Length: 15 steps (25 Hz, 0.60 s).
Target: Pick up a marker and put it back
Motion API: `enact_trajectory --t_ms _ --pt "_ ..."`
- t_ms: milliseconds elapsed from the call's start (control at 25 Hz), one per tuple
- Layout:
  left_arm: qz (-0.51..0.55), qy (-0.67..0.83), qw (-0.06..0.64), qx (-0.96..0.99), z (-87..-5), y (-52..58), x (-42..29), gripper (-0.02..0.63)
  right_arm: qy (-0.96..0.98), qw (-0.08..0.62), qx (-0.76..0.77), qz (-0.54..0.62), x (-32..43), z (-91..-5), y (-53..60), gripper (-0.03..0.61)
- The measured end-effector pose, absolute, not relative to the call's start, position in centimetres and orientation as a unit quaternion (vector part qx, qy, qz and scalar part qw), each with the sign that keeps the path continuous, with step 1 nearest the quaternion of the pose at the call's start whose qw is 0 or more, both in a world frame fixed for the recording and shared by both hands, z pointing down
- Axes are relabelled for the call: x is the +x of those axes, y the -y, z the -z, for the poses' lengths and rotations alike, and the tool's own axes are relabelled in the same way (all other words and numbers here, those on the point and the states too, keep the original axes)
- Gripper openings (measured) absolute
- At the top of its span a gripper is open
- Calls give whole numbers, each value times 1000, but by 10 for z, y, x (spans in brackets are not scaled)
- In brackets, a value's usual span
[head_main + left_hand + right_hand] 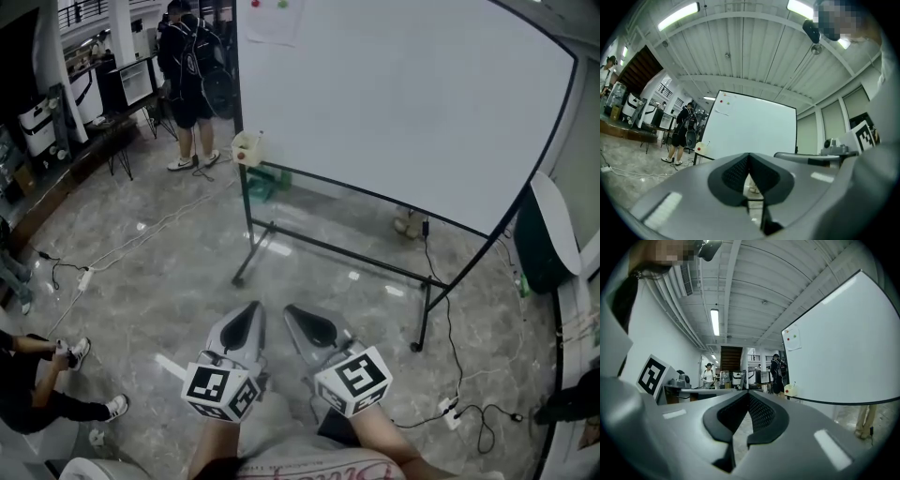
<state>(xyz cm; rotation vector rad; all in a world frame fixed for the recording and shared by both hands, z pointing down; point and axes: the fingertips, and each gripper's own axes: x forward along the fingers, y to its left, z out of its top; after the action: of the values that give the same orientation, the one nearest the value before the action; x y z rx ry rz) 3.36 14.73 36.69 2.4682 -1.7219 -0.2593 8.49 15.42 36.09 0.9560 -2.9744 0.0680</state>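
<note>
A large whiteboard [394, 103] stands on a black floor frame ahead of me. At the left end of its ledge sits a small cream holder [247, 147] with a thin stick, perhaps a marker, rising from it. The holder also shows in the left gripper view [701, 149] and the right gripper view [789, 390]. My left gripper [253, 309] and right gripper [294, 313] hang side by side low in the head view, well short of the board. Both are shut with nothing between the jaws, their tips meeting [749, 157] [749, 394].
The whiteboard frame's legs [281, 246] reach across the marble floor. Cables and a power strip [450, 413] lie at the right. A person [187, 75] stands at the back left, another person's legs [42, 389] show at the lower left. A dark chair [548, 234] stands at the right.
</note>
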Motion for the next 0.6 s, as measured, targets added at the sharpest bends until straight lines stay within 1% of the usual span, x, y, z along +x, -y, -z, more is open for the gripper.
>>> enact_trajectory --t_ms 120,280,600 --pt "80 572 66 814 -373 -129 27 0 951 12 306 -34 81 -369 -136 1" --pt "80 568 68 816 -375 -86 14 0 951 -6 308 -37 72 -367 -95 2" --pt "87 547 60 830 -362 13 -25 0 946 -10 323 -24 28 -355 1 2"
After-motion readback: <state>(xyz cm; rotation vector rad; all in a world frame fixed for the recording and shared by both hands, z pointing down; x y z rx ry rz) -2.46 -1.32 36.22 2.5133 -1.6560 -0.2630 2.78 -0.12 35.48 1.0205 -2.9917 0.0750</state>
